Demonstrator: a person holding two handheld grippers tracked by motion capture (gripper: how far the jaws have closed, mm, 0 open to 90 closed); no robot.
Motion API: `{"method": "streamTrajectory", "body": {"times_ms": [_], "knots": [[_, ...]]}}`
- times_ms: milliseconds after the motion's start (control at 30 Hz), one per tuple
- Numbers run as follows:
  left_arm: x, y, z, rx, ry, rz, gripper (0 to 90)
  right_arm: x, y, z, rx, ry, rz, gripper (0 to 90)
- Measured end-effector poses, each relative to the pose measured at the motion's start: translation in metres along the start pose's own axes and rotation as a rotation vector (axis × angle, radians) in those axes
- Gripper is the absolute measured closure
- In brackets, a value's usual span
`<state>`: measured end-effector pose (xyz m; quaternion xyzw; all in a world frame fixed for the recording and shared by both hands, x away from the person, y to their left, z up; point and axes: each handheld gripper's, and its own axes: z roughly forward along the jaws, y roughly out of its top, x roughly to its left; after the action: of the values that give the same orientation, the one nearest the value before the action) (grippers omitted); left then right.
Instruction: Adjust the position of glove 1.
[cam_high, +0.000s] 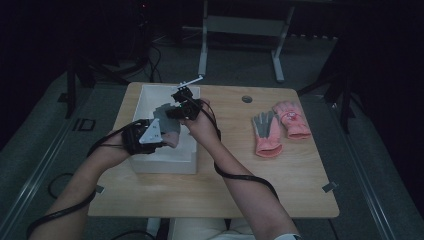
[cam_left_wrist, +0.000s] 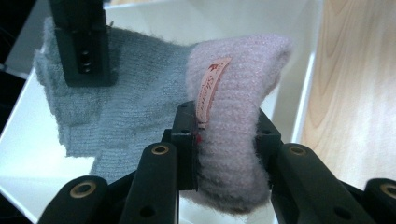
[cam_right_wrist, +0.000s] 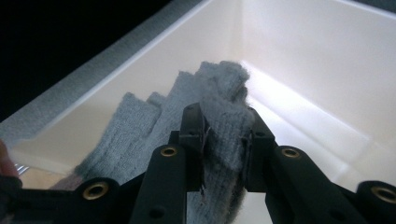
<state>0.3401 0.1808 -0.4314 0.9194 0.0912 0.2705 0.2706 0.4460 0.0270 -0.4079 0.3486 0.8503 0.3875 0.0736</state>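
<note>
A knit glove (cam_high: 167, 121) with a grey hand and pink cuff hangs over the white box (cam_high: 165, 162) at the table's left. My left gripper (cam_left_wrist: 227, 133) is shut on the pink cuff (cam_left_wrist: 236, 100), which carries a small label. My right gripper (cam_right_wrist: 225, 140) is shut on the grey finger end (cam_right_wrist: 219, 98) of the same glove, above the box's inside. In the high view the left gripper (cam_high: 150, 135) sits at the box's near left and the right gripper (cam_high: 182, 105) over its middle. In the left gripper view, the other gripper's jaw (cam_left_wrist: 84, 42) pinches the grey part.
Two more gloves lie on the wooden table (cam_high: 220, 185) to the right: one with a grey palm and pink cuff (cam_high: 267, 132), one pink (cam_high: 291, 119). A small round grommet (cam_high: 246, 99) sits near the far edge. Cables trail from both grippers.
</note>
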Motion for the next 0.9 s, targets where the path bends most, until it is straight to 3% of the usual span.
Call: {"method": "streamTrajectory", "body": {"times_ms": [33, 100, 133, 200, 267, 300, 333, 500, 600, 667, 767, 867, 900], "knots": [[0.000, 0.000, 0.000, 0.000, 0.000, 0.000, 69.9, 0.000, 0.000, 0.000, 0.000, 0.000, 0.000, 74.5], [0.001, 0.006, 0.017, 0.060, -0.011, 0.047, 69.9, -0.010, -0.002, 0.008, 0.036, -0.024, 0.013, 74.5], [0.001, 0.006, 0.017, 0.060, -0.011, 0.047, 69.9, -0.011, -0.003, 0.010, 0.046, -0.032, 0.015, 74.5], [0.001, 0.011, 0.035, 0.102, -0.039, 0.072, 69.9, -0.015, -0.004, 0.014, 0.071, -0.056, 0.014, 74.5], [0.002, 0.013, 0.046, 0.141, -0.047, 0.117, 69.9, -0.019, -0.006, 0.018, 0.096, -0.076, 0.012, 74.3], [0.002, 0.013, 0.046, 0.141, -0.047, 0.117, 69.9, -0.019, -0.006, 0.018, 0.096, -0.076, 0.012, 74.3], [0.005, 0.013, 0.055, 0.165, -0.060, 0.123, 69.9, -0.023, -0.006, 0.025, 0.131, -0.105, 0.017, 74.2], [0.011, 0.009, 0.069, 0.164, -0.092, 0.096, 69.9, -0.029, -0.003, 0.032, 0.176, -0.126, -0.005, 73.0], [0.018, 0.007, 0.081, 0.191, -0.117, 0.070, 69.8, -0.033, -0.003, 0.033, 0.192, -0.130, -0.006, 69.6], [0.020, 0.007, 0.085, 0.200, -0.127, 0.059, 69.8, -0.036, -0.004, 0.030, 0.182, -0.134, -0.003, 70.0], [0.026, 0.006, 0.097, 0.254, -0.177, 0.007, 69.7, -0.040, -0.006, 0.019, 0.145, -0.155, -0.006, 68.3], [0.027, 0.003, 0.102, 0.274, -0.189, 0.006, 69.5, -0.041, -0.006, 0.006, 0.111, -0.144, -0.010, 67.4], [0.027, 0.002, 0.104, 0.282, -0.214, 0.009, 69.5, -0.040, -0.006, 0.002, 0.102, -0.145, -0.019, 67.1]]}}
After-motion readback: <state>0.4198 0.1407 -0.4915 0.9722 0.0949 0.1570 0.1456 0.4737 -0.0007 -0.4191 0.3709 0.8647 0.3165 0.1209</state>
